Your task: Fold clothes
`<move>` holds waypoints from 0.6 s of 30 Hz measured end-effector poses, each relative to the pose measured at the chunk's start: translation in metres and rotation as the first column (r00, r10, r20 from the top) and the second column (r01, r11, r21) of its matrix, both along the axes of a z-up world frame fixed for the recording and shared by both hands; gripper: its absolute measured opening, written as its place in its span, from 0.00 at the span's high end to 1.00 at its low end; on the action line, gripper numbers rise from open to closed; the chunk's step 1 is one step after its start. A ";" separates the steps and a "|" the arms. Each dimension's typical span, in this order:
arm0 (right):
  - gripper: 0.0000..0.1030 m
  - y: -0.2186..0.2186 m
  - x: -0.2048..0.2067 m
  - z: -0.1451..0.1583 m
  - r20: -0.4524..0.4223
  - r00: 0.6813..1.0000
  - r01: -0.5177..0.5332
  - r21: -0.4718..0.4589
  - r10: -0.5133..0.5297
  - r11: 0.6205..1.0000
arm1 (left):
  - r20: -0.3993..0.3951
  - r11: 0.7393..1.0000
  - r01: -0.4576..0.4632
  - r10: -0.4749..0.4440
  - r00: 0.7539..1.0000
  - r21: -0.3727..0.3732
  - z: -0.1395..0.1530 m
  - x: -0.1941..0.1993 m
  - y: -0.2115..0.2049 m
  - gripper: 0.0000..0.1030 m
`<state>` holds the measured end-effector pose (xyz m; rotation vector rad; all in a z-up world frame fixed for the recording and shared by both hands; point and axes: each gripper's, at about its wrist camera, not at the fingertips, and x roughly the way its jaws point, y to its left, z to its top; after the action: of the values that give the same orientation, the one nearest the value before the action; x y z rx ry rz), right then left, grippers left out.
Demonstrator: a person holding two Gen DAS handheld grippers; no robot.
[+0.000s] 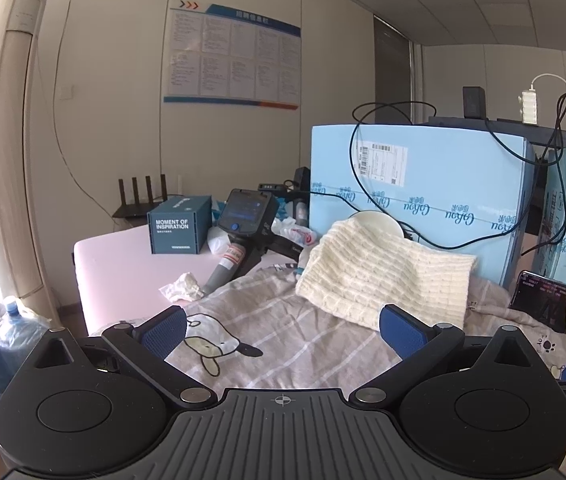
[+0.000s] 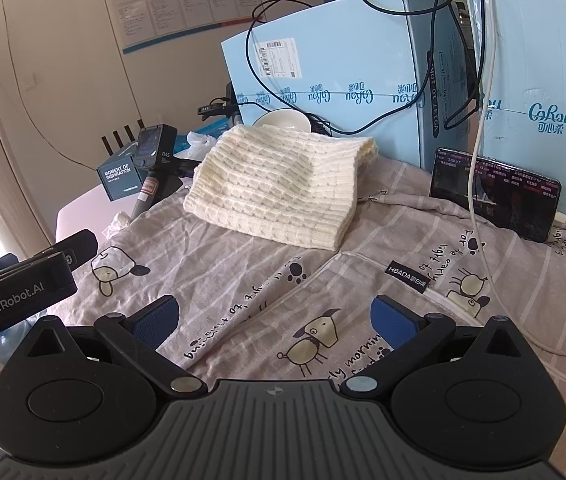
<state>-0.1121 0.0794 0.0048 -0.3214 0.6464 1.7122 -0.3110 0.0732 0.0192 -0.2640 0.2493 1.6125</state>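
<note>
At the far left of the left wrist view a tall standing air conditioner (image 1: 7,140) rises above several blue water jugs (image 1: 15,332) on the floor. On the pink tabletop (image 1: 123,264) sit a black router (image 1: 139,200), a dark teal box printed "MOMENT OF INSPIRATION" (image 1: 179,226), a crumpled tissue (image 1: 181,287) and a spare handheld device with a small screen (image 1: 243,224). The left gripper (image 1: 281,330) hovers with its blue-padded fingers spread wide and nothing between them, above a grey striped cloth printed with cartoon dogs (image 1: 283,320). Just beyond lies the cream knit sweater (image 1: 383,276), folded into a thick rectangular bundle with a ribbed, blocky texture; its far end rests against a white bowl (image 1: 375,222) and the foot of a pale blue carton (image 1: 419,184) draped with black cables. To the right a smartphone (image 1: 555,304) leans against a second carton. In the right wrist view the sweater (image 2: 279,188) lies on the far middle of the cloth (image 2: 243,272), its folded edges fairly neat, well ahead of the right gripper (image 2: 275,320), whose jaws likewise stand wide apart and empty over the dog print. A black "HBADA" label (image 2: 409,278) is sewn onto the cloth, and a white charging cable (image 2: 479,160) runs down past the phone (image 2: 495,196).
</note>
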 end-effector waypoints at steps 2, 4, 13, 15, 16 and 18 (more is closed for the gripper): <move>0.00 0.000 0.000 0.000 0.000 1.000 0.001 -0.001 -0.001 1.000 | 0.000 1.000 0.000 0.000 1.000 -0.001 0.000 0.000 0.000 0.00; 0.00 0.000 0.000 0.000 0.000 1.000 0.002 -0.001 -0.002 1.000 | 0.000 1.000 0.001 -0.001 1.000 -0.001 0.000 0.000 0.000 0.00; 0.00 0.001 0.000 -0.001 0.001 1.000 0.004 -0.005 -0.004 1.000 | -0.002 1.000 0.004 -0.004 1.000 -0.004 0.000 0.001 0.000 0.00; 0.00 0.001 0.000 -0.001 0.001 1.000 0.004 -0.007 -0.004 1.000 | -0.002 1.000 0.005 -0.005 1.000 -0.004 0.000 0.002 0.001 0.00; 0.00 0.001 0.000 -0.001 0.002 1.000 0.004 -0.007 -0.004 1.000 | -0.002 1.000 0.006 -0.006 1.000 -0.004 0.001 0.002 0.001 0.00; 0.00 0.001 0.000 -0.001 0.002 1.000 0.003 -0.008 -0.003 1.000 | -0.003 1.000 0.007 -0.007 1.000 -0.004 0.001 0.002 0.001 0.00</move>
<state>-0.1121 0.0804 0.0036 -0.3278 0.6519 1.7064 -0.3090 0.0740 0.0198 -0.2638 0.2555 1.6056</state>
